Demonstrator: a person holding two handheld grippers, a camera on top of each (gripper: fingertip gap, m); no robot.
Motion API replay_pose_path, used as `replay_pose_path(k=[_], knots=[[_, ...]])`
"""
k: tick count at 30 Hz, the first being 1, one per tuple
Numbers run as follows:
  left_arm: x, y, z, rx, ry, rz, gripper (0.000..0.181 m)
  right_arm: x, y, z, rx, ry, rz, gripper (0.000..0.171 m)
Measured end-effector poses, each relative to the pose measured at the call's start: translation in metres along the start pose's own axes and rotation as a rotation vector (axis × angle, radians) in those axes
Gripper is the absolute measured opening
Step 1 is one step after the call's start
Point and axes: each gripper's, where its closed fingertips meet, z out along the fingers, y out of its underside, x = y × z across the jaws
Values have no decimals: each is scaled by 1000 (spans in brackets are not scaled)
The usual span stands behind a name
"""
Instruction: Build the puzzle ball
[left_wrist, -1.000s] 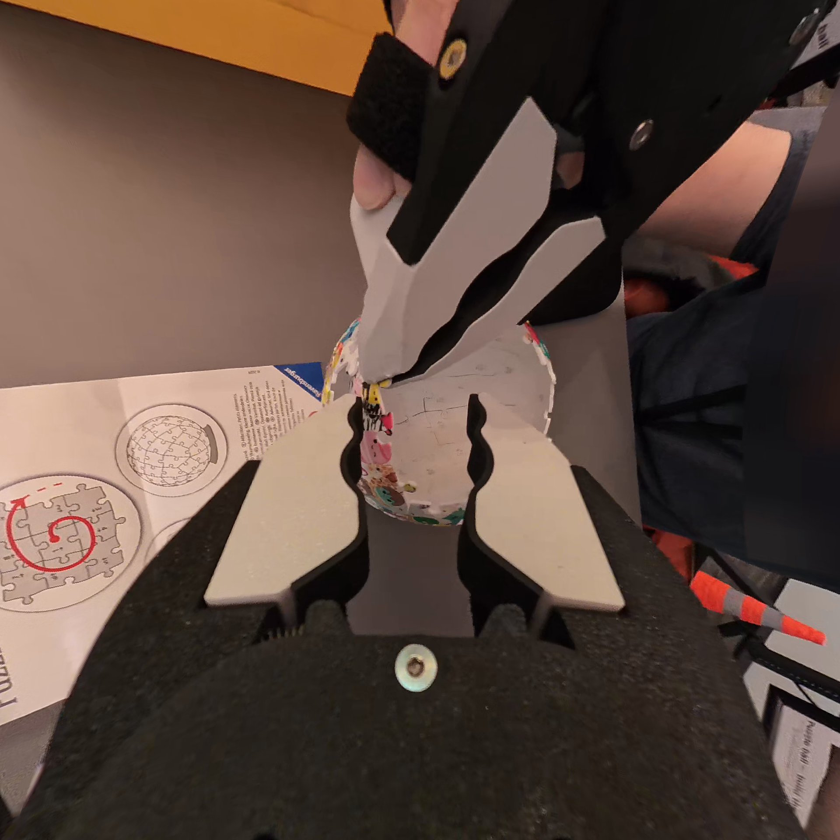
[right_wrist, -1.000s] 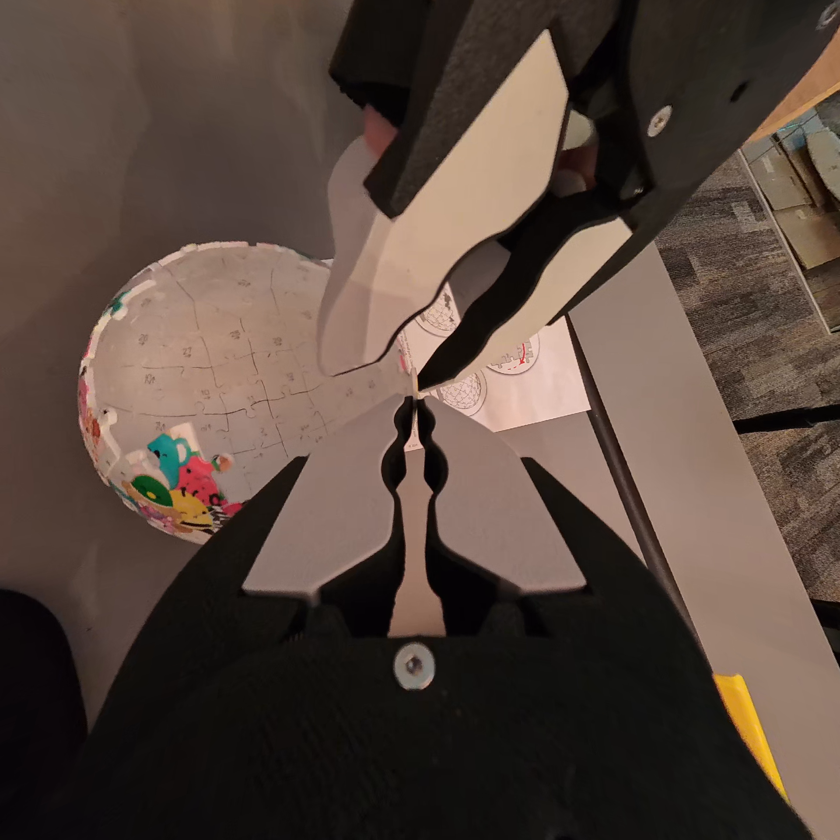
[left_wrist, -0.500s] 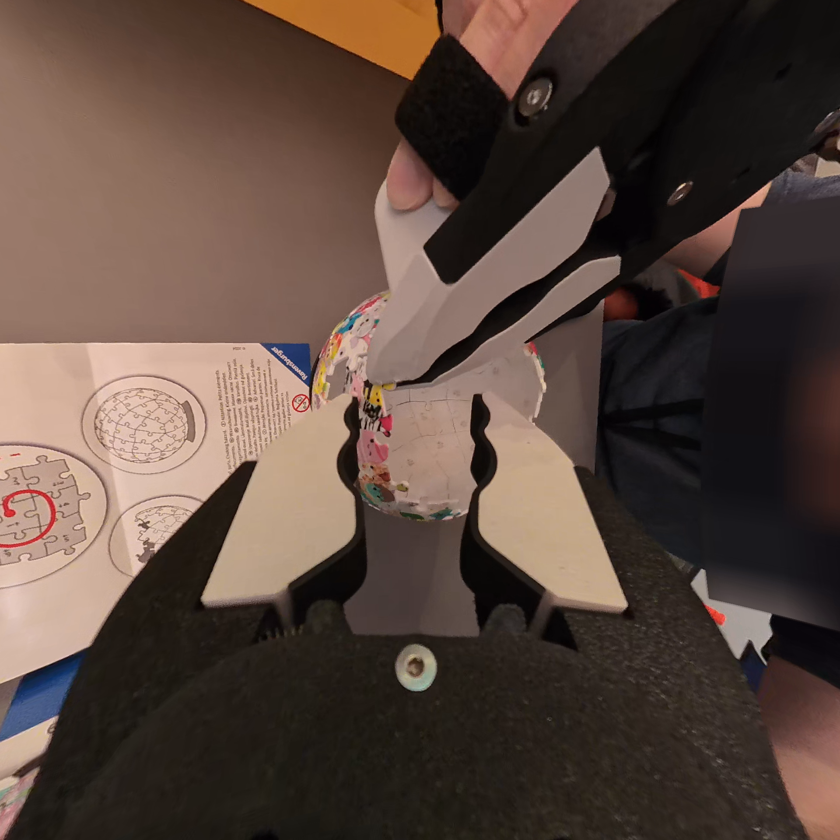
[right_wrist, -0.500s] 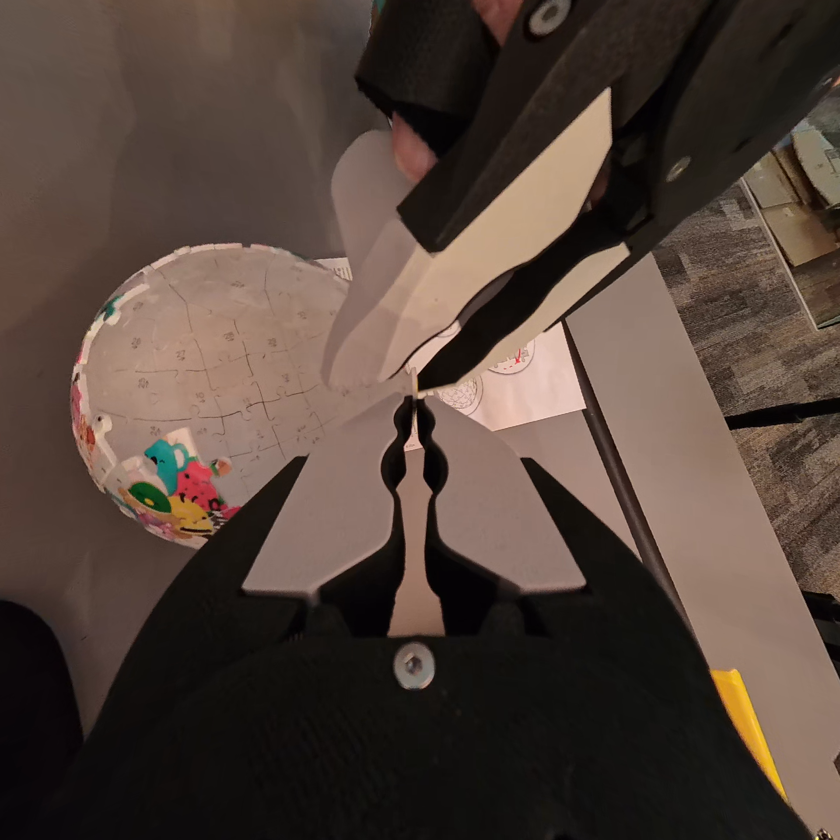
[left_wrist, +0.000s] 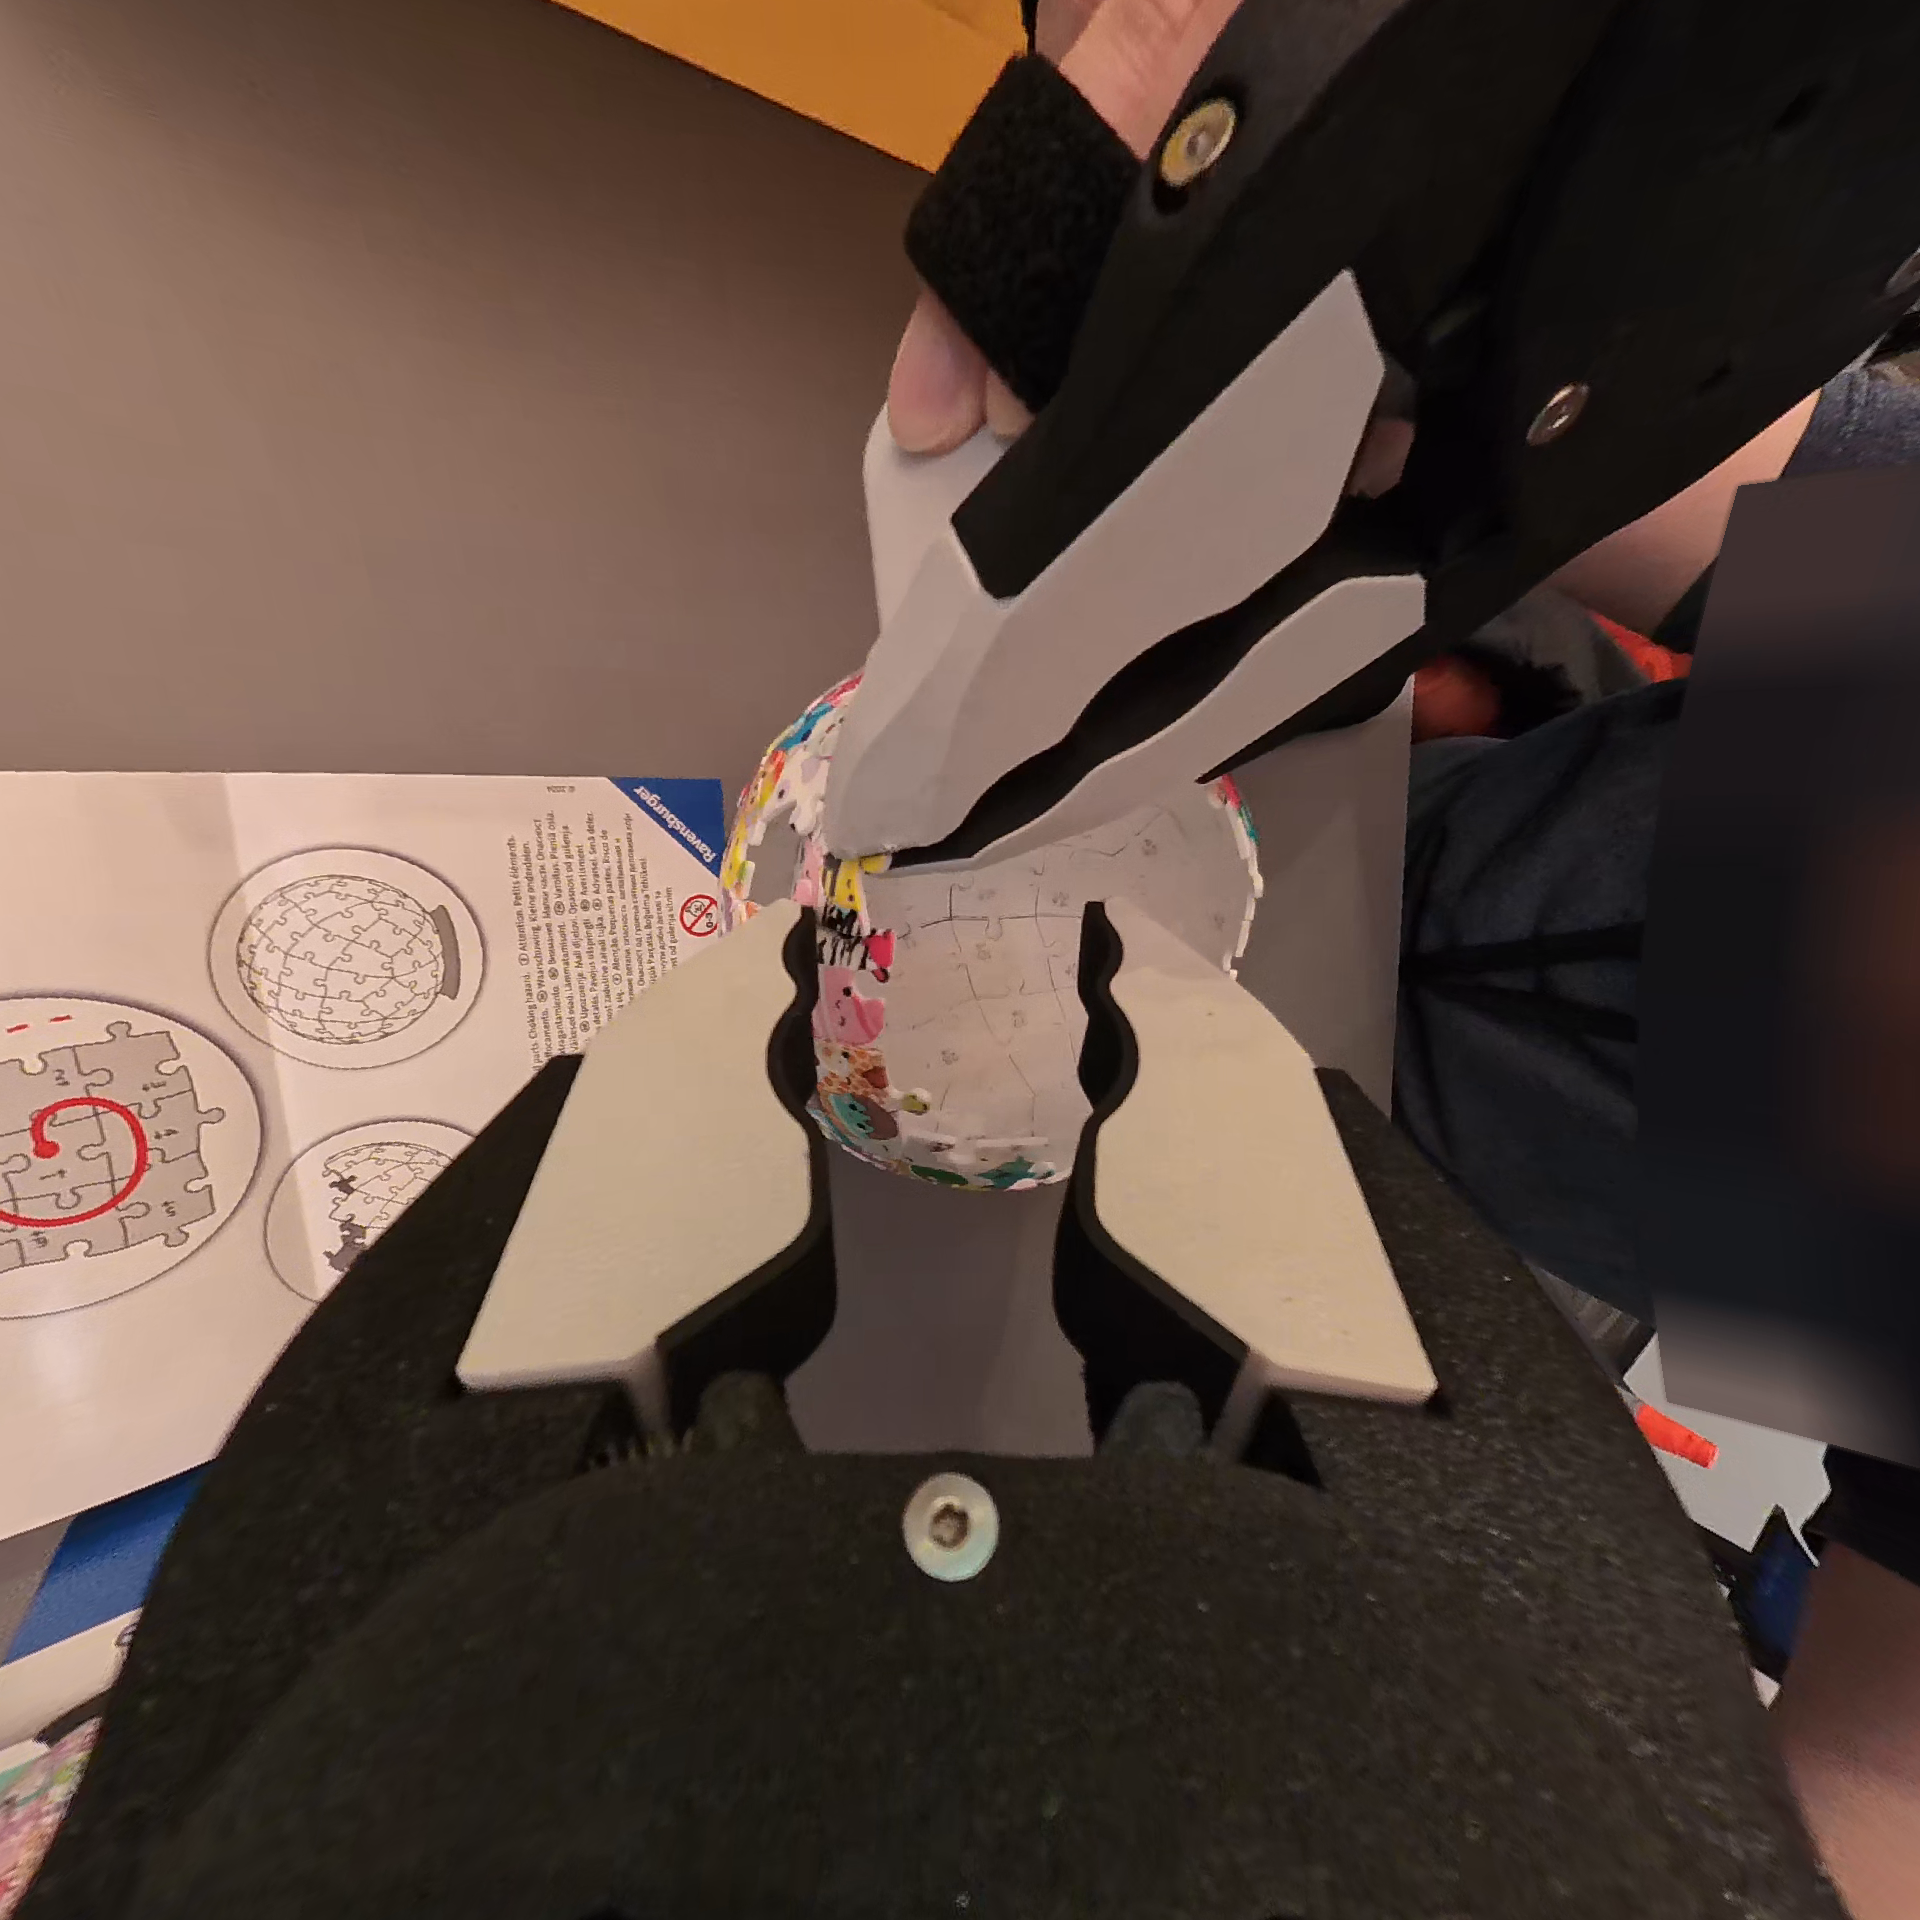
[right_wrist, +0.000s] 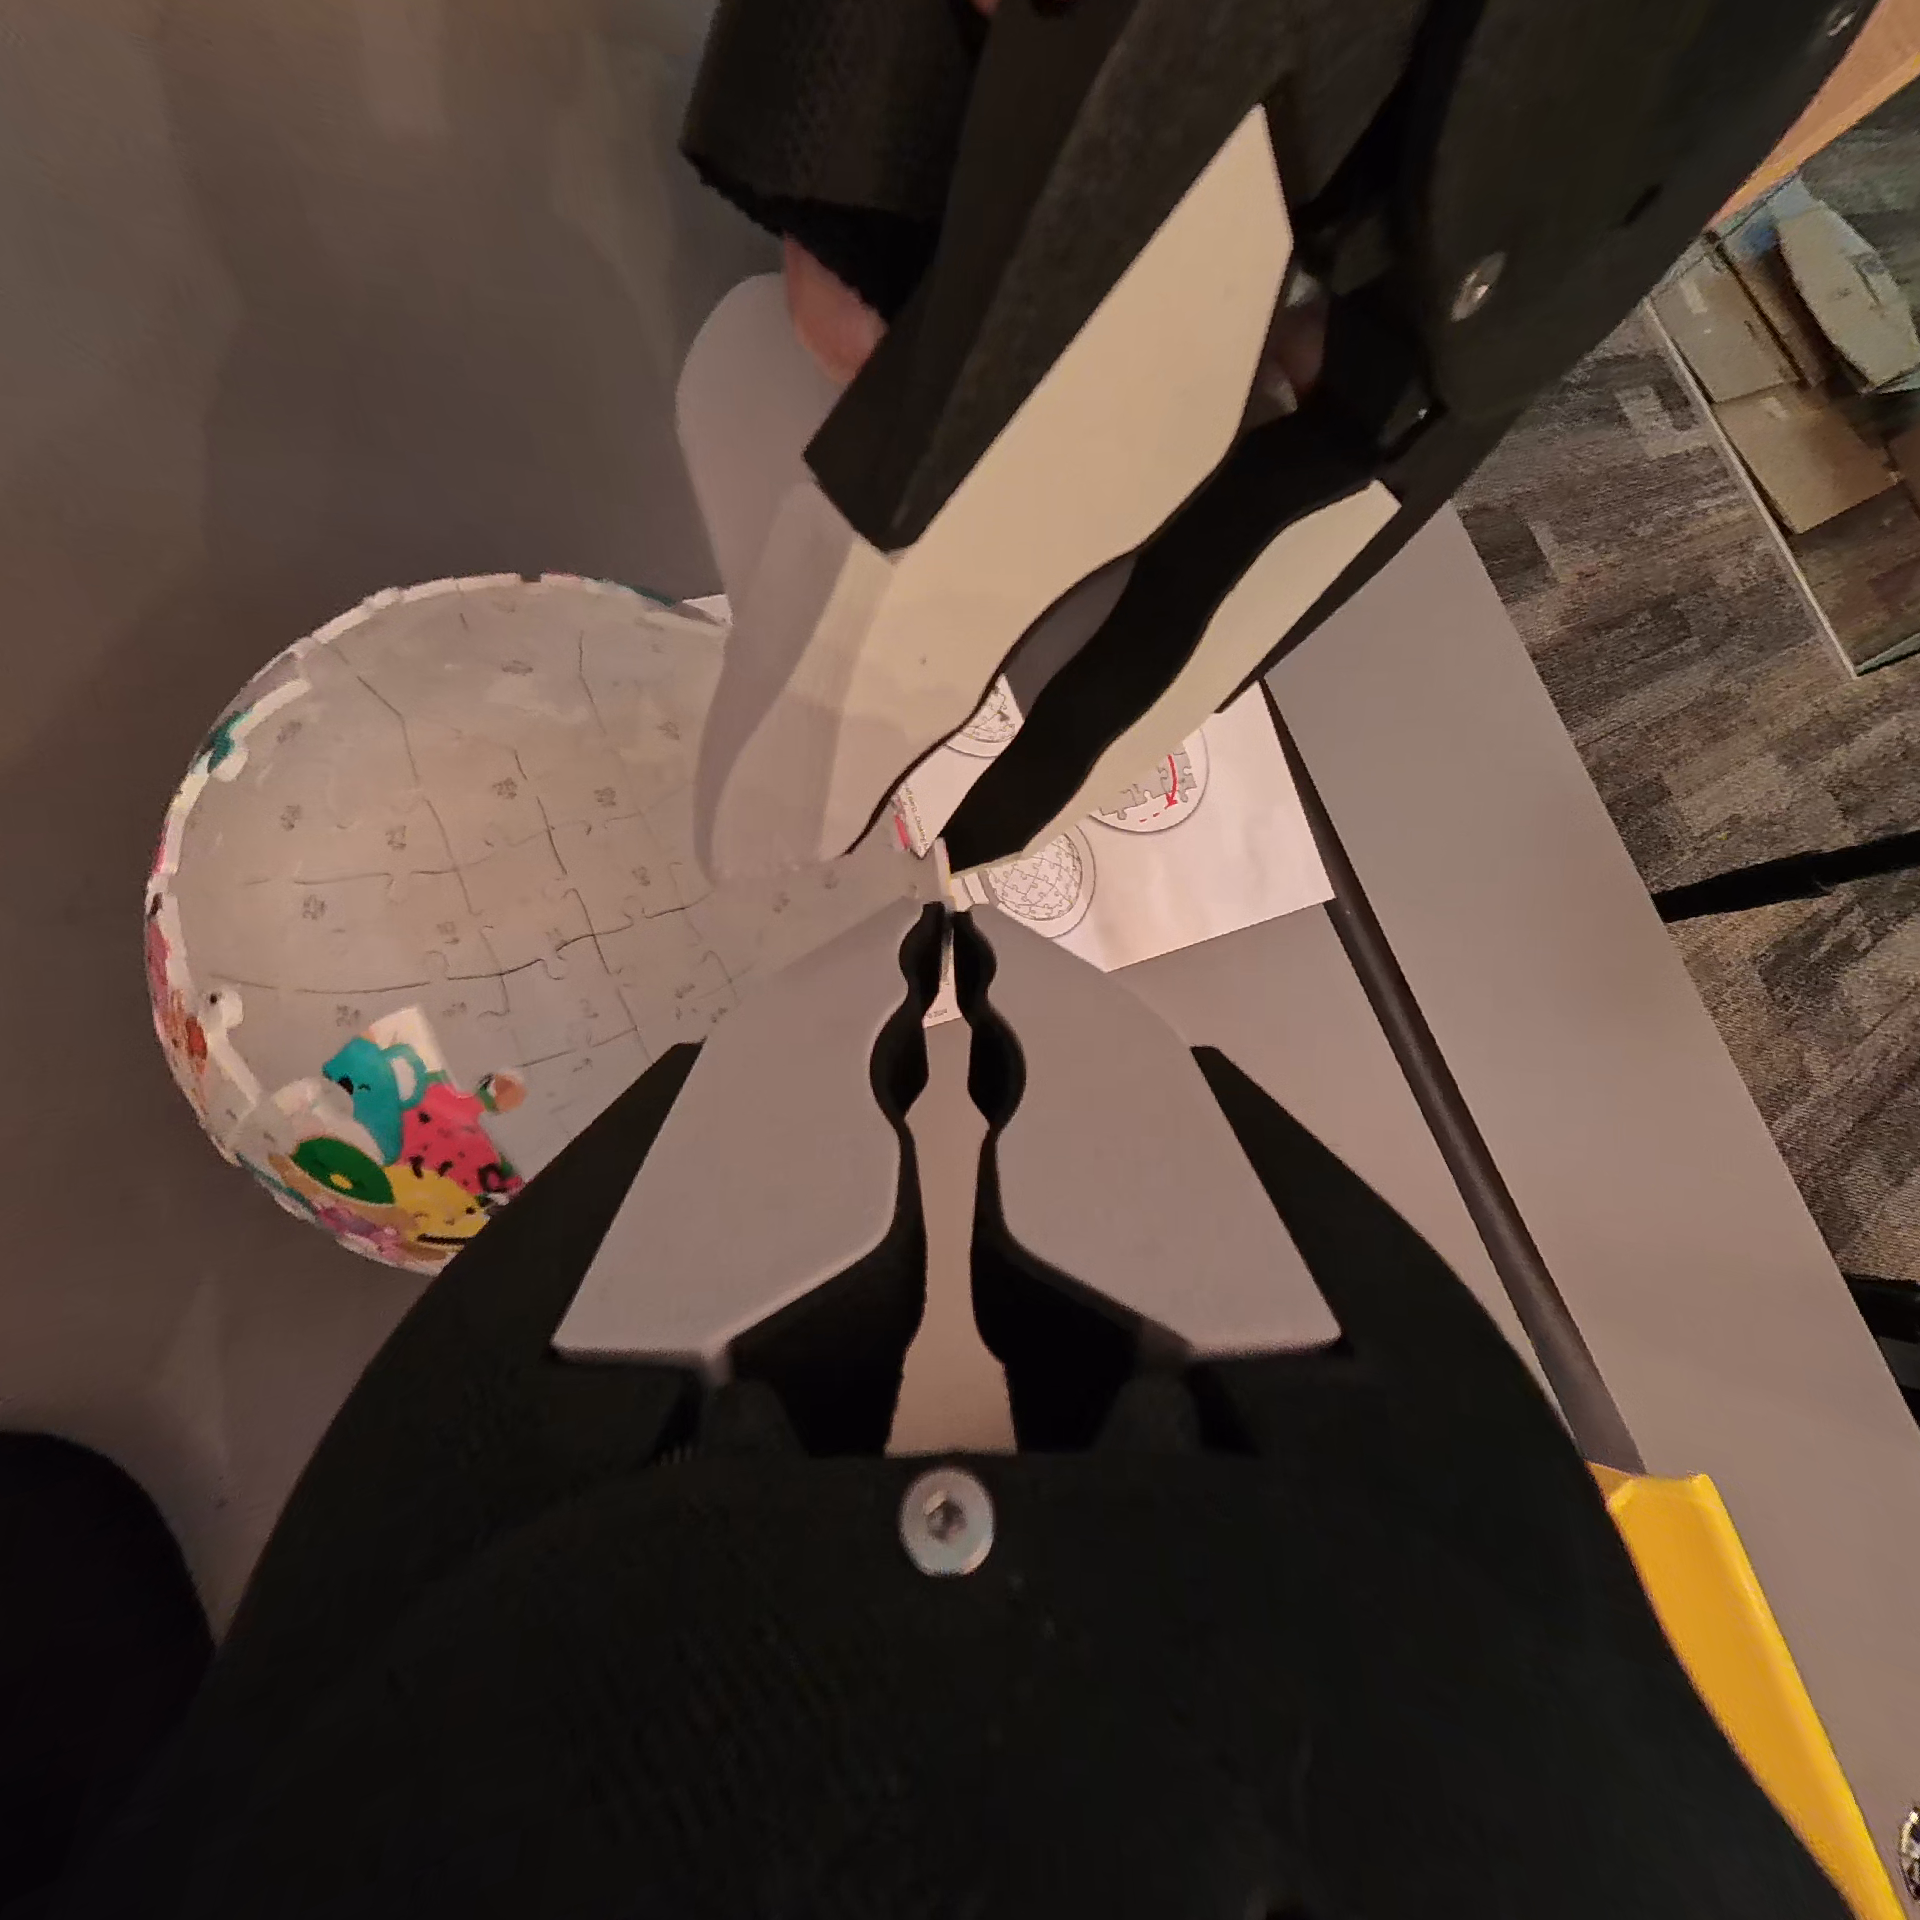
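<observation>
Now the left gripper (left_wrist: 940, 971) gapes wide around the ball (left_wrist: 997, 997) without clamping it. Meanwhile the right gripper (right_wrist: 943, 914) pinches a piece (right_wrist: 943, 868) at its rim.

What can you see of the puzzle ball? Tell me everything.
The puzzle ball is an unfinished hollow shell that seems to rest on the grey table, with its opening showing in both views. The inside looks matte pale grey, with jigsaw seams and small printed marks. The outside carries bright cartoon prints. Its rim is jagged with tabs. The right claw, shut on a thin puzzle piece, meets the rim. The open left claw brackets the ball; contact is unclear.
</observation>
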Motion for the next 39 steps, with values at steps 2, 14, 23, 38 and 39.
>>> replay_pose_path(k=[2, 14, 23, 38, 39], knots=[[0, 0, 0, 5, 1, 0, 48, 0, 0, 0, 3, -5, 3, 3], [6, -30, -30, 214, -242, 202, 54, -2, 0, -2, 23, -34, -23, 3], [18, -22, -59, 289, -343, 179, 55, -3, -1, -6, 36, -36, -30, 3], [28, -17, -155, 93, -1352, 545, 51, -3, -15, -20, 115, -52, -5, 3], [33, -17, -164, 82, -1402, 547, 55, -3, -16, -21, 122, -51, -8, 3]])
